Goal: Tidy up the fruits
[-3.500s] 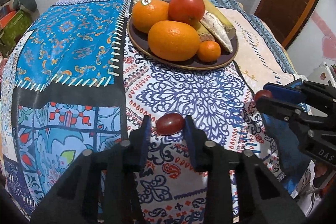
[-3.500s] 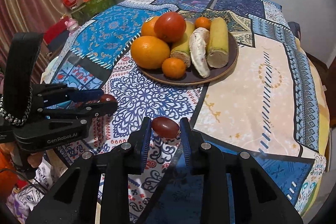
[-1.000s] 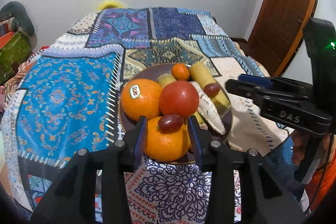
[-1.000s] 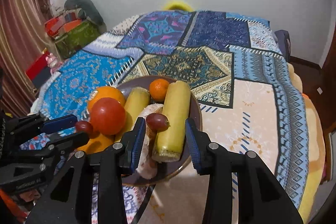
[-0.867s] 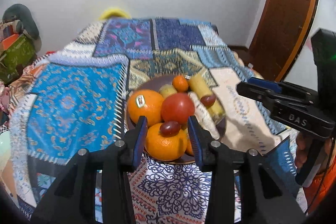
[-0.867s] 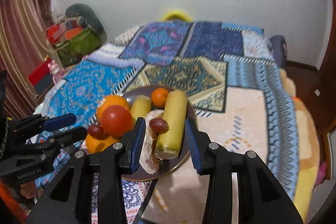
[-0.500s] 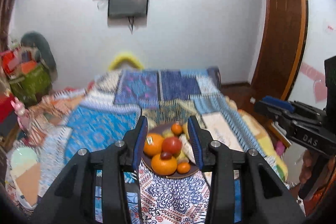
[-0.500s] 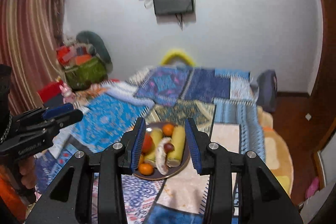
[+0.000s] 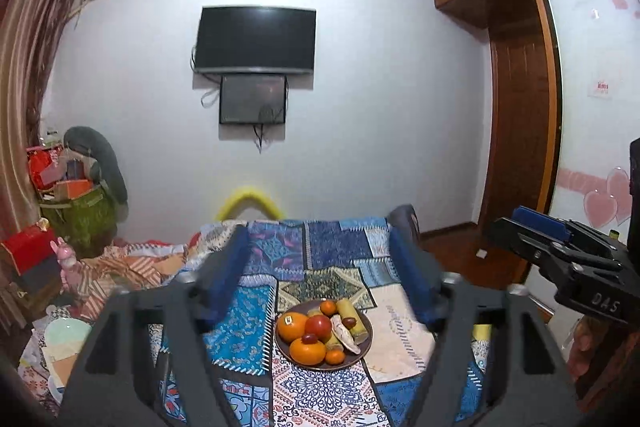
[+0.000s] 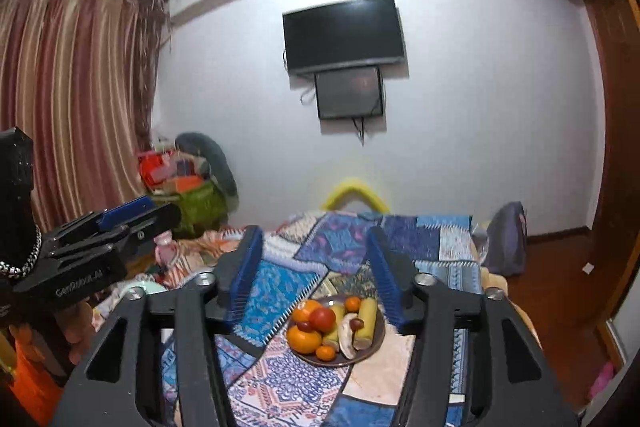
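1. The patchwork cloth covers the tabletop and carries the plate, which serves as the landmark here.
2. The wall-mounted television hangs on the white wall far behind the plate.
3. The left gripper is held high and well back from the plate, jaws spread wide, holding nothing.
4. The right gripper hangs likewise well back from the plate, jaws wide apart and empty.
5. The dark round plate sits on the cloth and holds all the fruit.
6. A large orange lies at the plate's near edge; a stickered orange sits at its left side.
7. A red tomato rests at the plate's centre.
8. Two dark red fruits lie on the pile: one between tomato and large orange, another toward the plate's right.
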